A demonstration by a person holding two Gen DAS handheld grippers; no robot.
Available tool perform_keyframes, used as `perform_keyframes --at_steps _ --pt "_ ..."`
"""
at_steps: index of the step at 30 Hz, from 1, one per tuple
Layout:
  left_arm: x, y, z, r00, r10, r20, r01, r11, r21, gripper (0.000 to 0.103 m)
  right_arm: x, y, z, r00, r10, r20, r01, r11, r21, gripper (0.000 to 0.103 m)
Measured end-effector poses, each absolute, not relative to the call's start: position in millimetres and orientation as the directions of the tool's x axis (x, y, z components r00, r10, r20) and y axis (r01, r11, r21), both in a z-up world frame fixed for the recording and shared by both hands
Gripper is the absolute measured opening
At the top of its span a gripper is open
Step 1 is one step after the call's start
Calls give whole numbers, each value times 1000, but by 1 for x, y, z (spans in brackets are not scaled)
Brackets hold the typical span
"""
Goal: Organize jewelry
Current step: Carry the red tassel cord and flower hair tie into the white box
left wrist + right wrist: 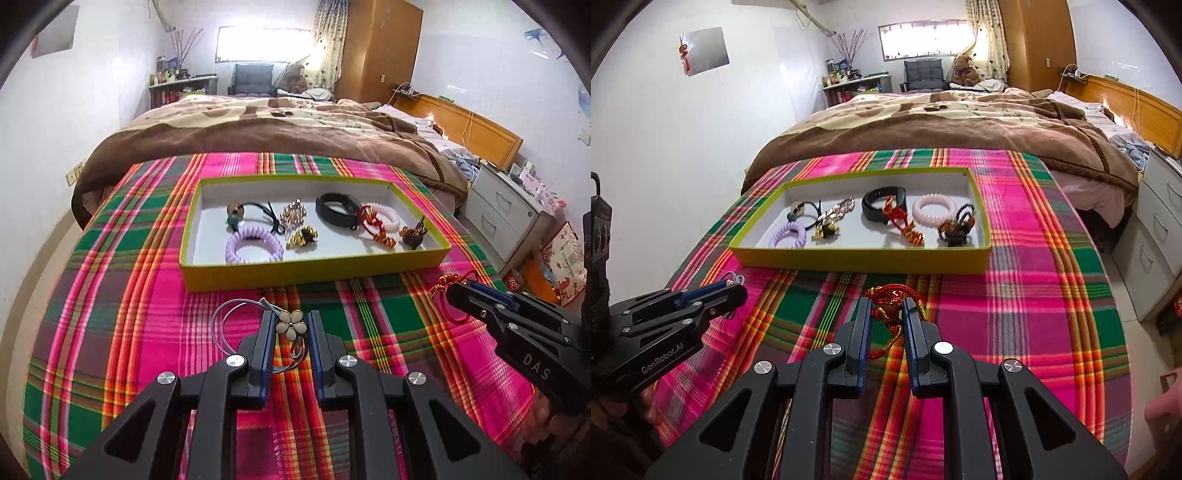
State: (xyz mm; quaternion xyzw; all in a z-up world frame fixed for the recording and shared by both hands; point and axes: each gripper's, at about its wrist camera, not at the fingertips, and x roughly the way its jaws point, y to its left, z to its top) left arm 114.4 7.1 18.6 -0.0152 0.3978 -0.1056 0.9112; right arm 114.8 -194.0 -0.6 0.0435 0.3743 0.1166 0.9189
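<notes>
A yellow-green tray (314, 271) (857, 258) on the plaid cloth holds several pieces: a lilac coil band (254, 246), a black strap (334, 213), a pink coil band (384, 216), gold and red charms. My left gripper (291, 325) is shut on a cream flower charm (291, 323) with thin wire loops (225, 325), just in front of the tray. My right gripper (886, 308) is shut on a red knotted cord bracelet (890, 301), also in front of the tray; it shows in the left wrist view (456, 291) at right.
The plaid cloth (147, 295) covers the foot of a bed with a brown blanket (280, 129). A grey drawer unit (509, 218) stands beside the bed at right. A white wall runs along the left.
</notes>
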Motion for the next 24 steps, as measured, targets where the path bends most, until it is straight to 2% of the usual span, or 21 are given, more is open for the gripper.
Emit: perform_keyframes --at_steps 12,24 --pt "157 4 49 692 -243 -680 225 967 -116 17 158 -208 28 747 201 -633 -139 979 146 17" --pt "227 3 29 663 -218 -716 214 972 -98 17 230 -213 4 700 151 -698 -127 988 85 17"
